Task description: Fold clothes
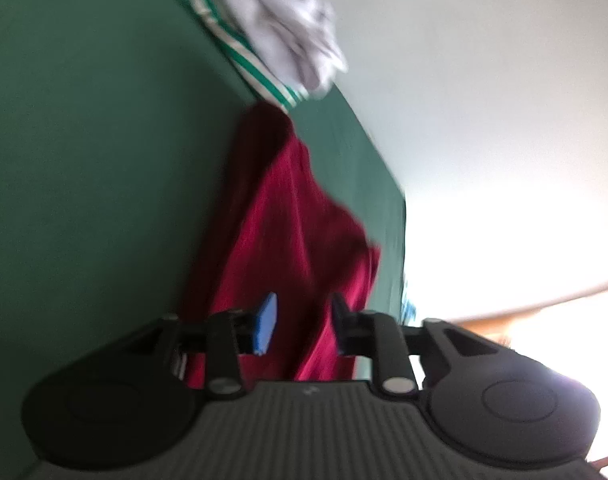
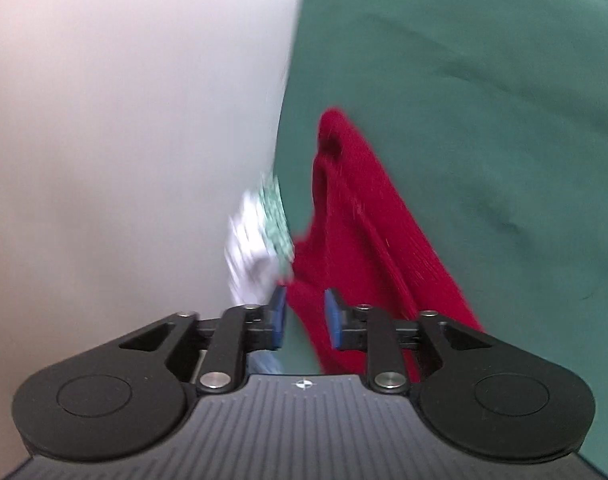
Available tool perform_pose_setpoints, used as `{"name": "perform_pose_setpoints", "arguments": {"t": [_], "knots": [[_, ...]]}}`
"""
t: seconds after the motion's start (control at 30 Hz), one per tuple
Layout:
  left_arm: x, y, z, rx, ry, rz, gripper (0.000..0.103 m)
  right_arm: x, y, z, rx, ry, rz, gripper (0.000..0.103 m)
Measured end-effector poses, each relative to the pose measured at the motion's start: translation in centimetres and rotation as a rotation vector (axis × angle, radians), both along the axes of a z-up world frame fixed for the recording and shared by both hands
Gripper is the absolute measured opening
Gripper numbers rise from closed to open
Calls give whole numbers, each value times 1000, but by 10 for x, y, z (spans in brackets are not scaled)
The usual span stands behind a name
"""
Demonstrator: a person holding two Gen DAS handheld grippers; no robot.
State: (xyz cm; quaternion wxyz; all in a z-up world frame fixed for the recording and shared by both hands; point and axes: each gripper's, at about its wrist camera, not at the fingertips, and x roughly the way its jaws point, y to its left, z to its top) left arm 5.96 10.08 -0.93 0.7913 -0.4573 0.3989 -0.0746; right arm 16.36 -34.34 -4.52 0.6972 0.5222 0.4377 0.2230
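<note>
Striped cloth and white garment beyond red garment

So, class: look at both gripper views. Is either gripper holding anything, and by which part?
Nothing is held. The left gripper and right gripper stand open over the red garment.

wrist views, close, both facing red garment

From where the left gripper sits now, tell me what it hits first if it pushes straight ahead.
Most likely the red garment: it lies directly ahead of the left gripper, between and beyond its open jaws, spread on the green cover. The picture is blurred, so how near it lies is unclear.
</note>
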Motion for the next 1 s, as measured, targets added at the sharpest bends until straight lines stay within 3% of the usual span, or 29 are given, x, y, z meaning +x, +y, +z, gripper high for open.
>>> {"name": "perform_pose_setpoints", "arguments": {"t": [0.07, 0.13, 0.27, 0.37, 0.43, 0.57, 0.77, 0.83, 0.87, 0.93, 0.97, 1.0], "knots": [[-24, 1, 5, 119, -2, -70, 59, -20, -7, 25, -228, -114, 145, 43], [-44, -3, -1, 185, 49, -147, 61, -40, -17, 38, -376, -167, 269, 48], [-78, -21, -19, 173, 126, -241, 64, -72, -26, 19, -358, -40, 411, 59], [-97, -38, -24, 178, 130, -283, 79, -92, -12, 7, -425, -34, 519, 59], [-103, -45, -28, 170, 132, -293, 84, -103, -5, 1, -443, -35, 556, 59], [-113, -51, -39, 128, 158, -277, 90, -116, 1, -13, -442, -35, 548, 60], [-120, -66, -46, 90, 106, -272, 90, -114, 2, -20, -379, -50, 509, 61], [-130, -64, -45, 92, 75, -256, 83, -113, 8, -27, -328, -51, 487, 61], [-129, -63, -47, 91, 63, -245, 73, -110, 16, -30, -306, -51, 475, 60], [-128, -59, -52, 82, 66, -215, 45, -111, 18, -36, -275, -51, 454, 41], [-129, -57, -55, 76, 78, -197, 27, -111, 19, -38, -273, -48, 449, 39], [-129, -55, -57, 68, 91, -179, 27, -111, 18, -39, -264, -44, 446, 36]]}}
